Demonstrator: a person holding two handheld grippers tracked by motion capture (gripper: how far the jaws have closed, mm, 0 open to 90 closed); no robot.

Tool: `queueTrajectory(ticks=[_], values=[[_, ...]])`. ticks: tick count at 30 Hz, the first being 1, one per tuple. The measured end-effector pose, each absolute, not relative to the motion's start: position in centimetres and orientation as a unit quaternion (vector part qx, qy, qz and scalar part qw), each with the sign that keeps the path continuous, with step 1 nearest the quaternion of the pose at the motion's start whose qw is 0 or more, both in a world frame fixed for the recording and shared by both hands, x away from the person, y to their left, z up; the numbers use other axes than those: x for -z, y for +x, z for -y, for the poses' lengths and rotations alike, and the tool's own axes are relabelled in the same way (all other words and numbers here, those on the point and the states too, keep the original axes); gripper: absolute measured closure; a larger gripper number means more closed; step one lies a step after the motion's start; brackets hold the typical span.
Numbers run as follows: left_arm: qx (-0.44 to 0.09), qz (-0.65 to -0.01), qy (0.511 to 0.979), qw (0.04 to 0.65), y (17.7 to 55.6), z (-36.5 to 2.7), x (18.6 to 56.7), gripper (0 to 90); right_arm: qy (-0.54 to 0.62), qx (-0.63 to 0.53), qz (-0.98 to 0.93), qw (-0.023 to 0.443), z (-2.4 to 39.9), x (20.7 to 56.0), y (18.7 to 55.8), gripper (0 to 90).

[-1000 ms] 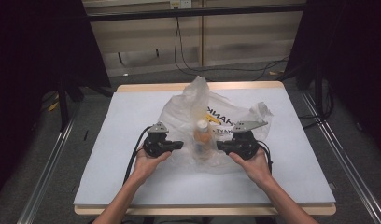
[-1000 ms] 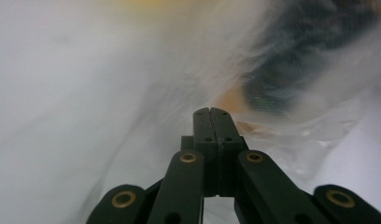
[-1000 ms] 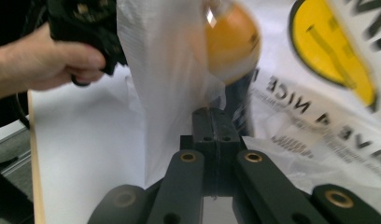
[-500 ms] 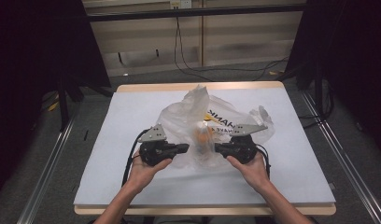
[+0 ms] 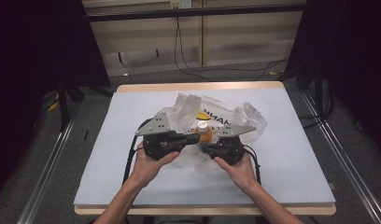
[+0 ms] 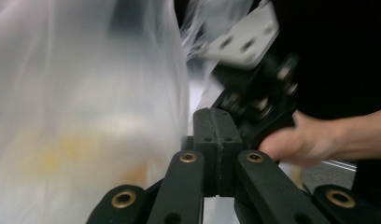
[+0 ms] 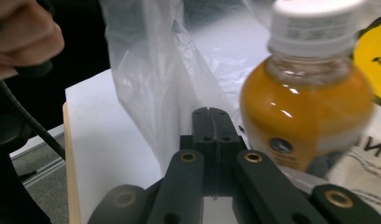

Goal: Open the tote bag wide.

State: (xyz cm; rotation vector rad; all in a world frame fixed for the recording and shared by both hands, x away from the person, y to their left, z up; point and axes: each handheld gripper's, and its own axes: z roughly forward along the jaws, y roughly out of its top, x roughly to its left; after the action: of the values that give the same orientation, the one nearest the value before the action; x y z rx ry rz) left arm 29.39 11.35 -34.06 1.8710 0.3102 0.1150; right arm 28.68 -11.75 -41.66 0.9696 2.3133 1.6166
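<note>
A clear plastic bag [image 5: 228,112] with yellow print lies crumpled on the white mat [image 5: 132,107]. In it stands a bottle of orange drink [image 5: 204,134] with a white cap. My left gripper [image 5: 194,138] is shut on the bag's film just left of the bottle. My right gripper [image 5: 205,145] is shut on the film just right of it. In the left gripper view the closed jaws [image 6: 216,123] sit against the hanging bag [image 6: 86,93]. The right gripper view has the closed jaws [image 7: 210,119] pinching the bag [image 7: 151,70] beside the bottle [image 7: 305,112].
The mat covers a wooden table [image 5: 193,87] with dark floor and metal rails on both sides. Cables trail from both grippers toward the person. The other gripper [image 6: 258,93] and its hand [image 6: 310,140] are close in front of the left gripper's jaws.
Both grippers have drawn in toward the bottle, the left one rising. The bag's raised top has sunk and spread out behind them, and the bottle's white cap shows clearly.
</note>
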Motion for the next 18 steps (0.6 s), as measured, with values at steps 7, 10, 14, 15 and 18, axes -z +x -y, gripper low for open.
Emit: queueTrajectory(ticks=[7, 10, 14, 15, 18], values=[[-0.057, -0.145, 0.787, 0.596, 30.8, -10.2, 33.1, 90.0, 0.324, -0.543, -0.772, 0.069, 11.2, 41.8, 28.7, 90.0], [-0.091, -0.178, 0.784, 0.588, 31.9, -10.7, 33.2, 90.0, 0.321, -0.533, -0.78, 0.072, 11.1, 42.1, 28.4, 90.0], [-0.102, -0.205, 0.791, 0.567, 32.9, -10.9, 34.4, 90.0, 0.321, -0.522, -0.787, 0.072, 11.4, 42.7, 28.2, 90.0], [-0.104, -0.212, 0.794, 0.561, 33.2, -10.9, 34.9, 90.0, 0.321, -0.522, -0.787, 0.072, 11.4, 42.8, 28.2, 90.0], [-0.094, -0.234, 0.795, 0.553, 34.3, -11.3, 36.3, 90.0, 0.318, -0.522, -0.788, 0.073, 11.5, 42.9, 28.2, 90.0]])
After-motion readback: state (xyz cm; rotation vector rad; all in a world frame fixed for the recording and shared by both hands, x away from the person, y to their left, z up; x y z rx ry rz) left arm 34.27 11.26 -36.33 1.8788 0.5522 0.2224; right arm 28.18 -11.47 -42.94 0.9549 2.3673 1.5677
